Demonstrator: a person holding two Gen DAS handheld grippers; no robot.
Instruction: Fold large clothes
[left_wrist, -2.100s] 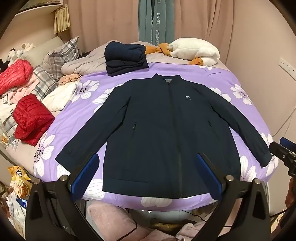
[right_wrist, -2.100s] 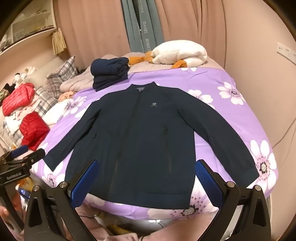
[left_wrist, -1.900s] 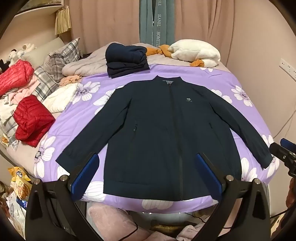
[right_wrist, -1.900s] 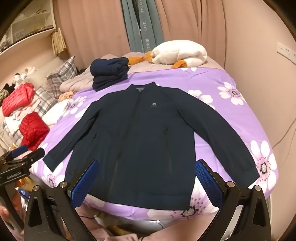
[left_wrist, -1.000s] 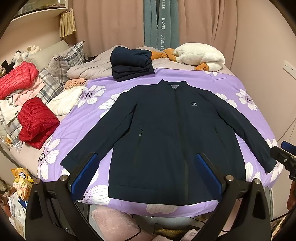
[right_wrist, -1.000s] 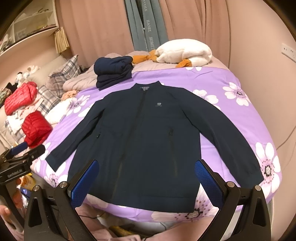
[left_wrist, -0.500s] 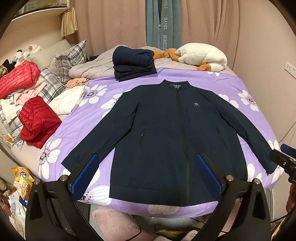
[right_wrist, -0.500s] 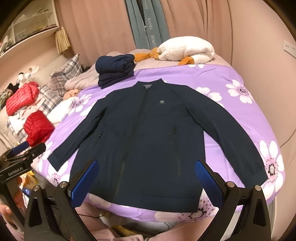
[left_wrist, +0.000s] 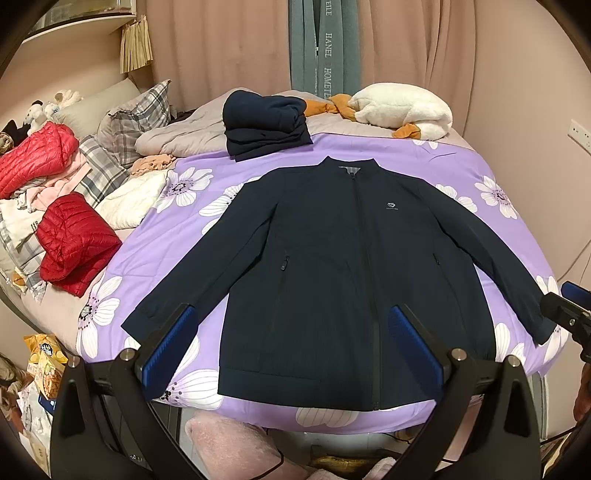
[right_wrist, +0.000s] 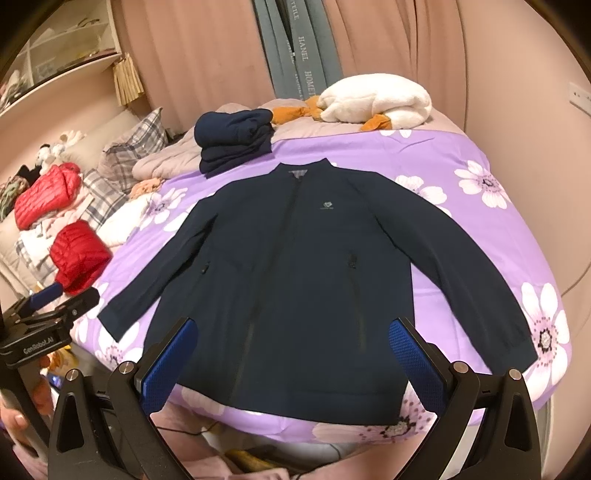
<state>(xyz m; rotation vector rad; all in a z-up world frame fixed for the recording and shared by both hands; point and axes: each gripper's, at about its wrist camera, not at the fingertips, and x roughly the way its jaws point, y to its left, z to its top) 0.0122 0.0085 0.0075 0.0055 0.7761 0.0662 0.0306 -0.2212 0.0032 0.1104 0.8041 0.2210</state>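
Both sets of jaws stand spread wide with nothing between them: the left gripper (left_wrist: 291, 345) and the right gripper (right_wrist: 293, 349) hang off the near edge of the bed (left_wrist: 476, 166), short of the cloth. Neither touches the garment.

The task's thing, a dark navy jacket (left_wrist: 347, 266), lies face up on the purple flowered bedspread (right_wrist: 461, 158), zipped shut, collar toward the far side and hem along the near edge. Its two sleeves run out and down at an angle, the cuffs resting near the bed's left and right sides. The body looks smooth and flat, so I judge the spreading-out to be finished and the folding proper not yet begun: no sleeve is brought in, no side turned over, the hem not lifted. All of the folds are left to do, most likely starting with a sleeve or a side panel.

Beyond the collar sits a folded stack of dark clothes (left_wrist: 266, 127), apart from the jacket; this suggests other pieces are already dealt with, and the stack may be where this one belongs.

As for containers, none that serves the task is in view. A shelf (right_wrist: 55, 70) at upper left holds items too blurred to name, and a snack bag (left_wrist: 46, 363) stands on the floor by the bed's corner.
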